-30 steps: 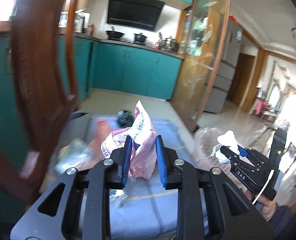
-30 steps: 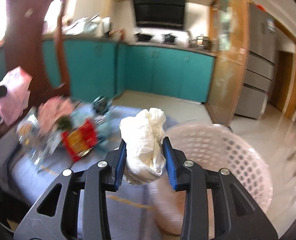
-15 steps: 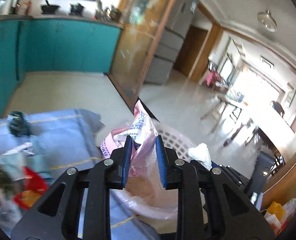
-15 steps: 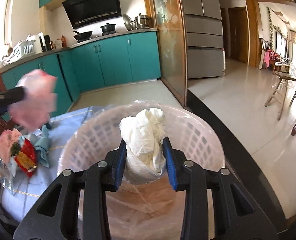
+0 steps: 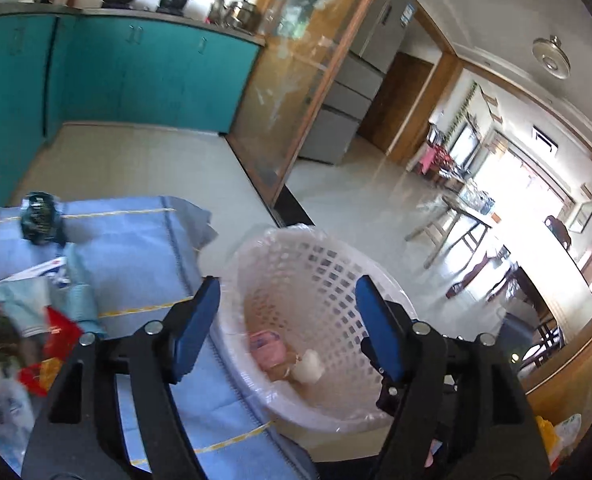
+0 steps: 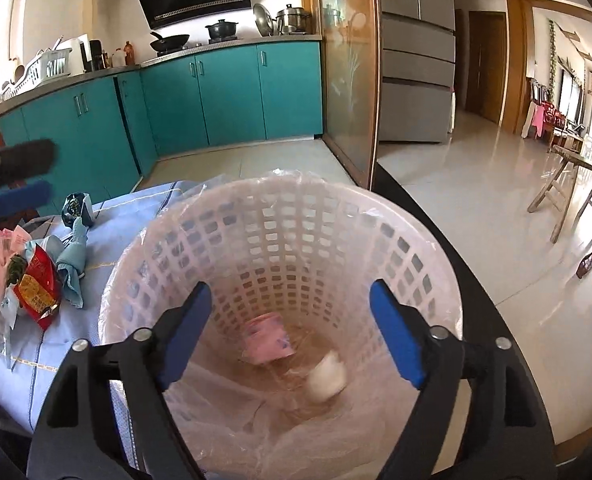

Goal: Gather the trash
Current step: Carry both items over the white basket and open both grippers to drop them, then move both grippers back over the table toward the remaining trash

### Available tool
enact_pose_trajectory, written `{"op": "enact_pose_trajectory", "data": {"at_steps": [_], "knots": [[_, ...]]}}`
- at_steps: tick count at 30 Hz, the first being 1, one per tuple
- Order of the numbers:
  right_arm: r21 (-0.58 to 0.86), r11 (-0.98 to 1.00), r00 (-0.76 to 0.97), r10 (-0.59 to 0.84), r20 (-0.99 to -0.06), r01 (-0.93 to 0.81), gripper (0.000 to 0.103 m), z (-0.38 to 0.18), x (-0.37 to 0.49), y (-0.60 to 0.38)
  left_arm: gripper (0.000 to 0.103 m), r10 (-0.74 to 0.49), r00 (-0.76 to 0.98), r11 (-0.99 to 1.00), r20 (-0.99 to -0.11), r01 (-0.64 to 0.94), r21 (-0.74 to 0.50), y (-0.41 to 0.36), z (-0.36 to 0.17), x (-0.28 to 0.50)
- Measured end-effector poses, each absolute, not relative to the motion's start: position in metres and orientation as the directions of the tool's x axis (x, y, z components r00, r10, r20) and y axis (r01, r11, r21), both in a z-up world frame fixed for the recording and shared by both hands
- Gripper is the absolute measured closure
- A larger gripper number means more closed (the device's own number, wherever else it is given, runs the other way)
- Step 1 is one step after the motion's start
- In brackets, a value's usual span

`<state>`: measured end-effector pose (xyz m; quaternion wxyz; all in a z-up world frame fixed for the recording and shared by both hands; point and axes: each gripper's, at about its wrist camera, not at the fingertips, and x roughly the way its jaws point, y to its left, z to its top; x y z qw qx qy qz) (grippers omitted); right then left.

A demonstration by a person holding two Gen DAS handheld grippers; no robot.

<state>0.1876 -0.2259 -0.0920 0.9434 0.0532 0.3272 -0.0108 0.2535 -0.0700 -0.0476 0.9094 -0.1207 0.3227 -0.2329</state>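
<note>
Gaping both tools (image 5: 288, 316) (image 6: 290, 328), basket (image 6: 415, 248) mouth up

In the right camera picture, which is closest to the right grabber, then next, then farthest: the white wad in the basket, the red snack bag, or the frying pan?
From the right gripper:
1. White wad, right below, at the bottom of the basket.
2. Red snack bag, off to the left on the blue cloth.
3. Frying pan, far back on the stove.
</note>
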Motion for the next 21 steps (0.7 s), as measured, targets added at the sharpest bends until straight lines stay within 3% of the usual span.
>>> {"op": "enact_pose_trajectory", "data": {"at_steps": [4, 11, 21], "knots": [[0.096, 0.993, 0.793, 0.009, -0.609, 0.062, 0.015, -0.088, 0.188, -0.223, 0.027, -0.494, 0.698, 0.865, -0.519, 0.335, -0.373, -0.052, -0.041, 0.238], [0.083, 0.996, 0.824, 0.025, -0.567, 0.028, 0.015, -0.079, 0.185, -0.206, 0.025, -0.490, 0.713, 0.863, -0.501, 0.315, -0.396, -0.014, -0.048, 0.209], [0.057, 0.990, 0.875, 0.144, -0.463, -0.133, 0.015, -0.059, 0.176, -0.155, 0.025, -0.231, 0.813, 0.967, -0.534, 0.131, -0.219, 0.050, -0.056, 0.150]]}}
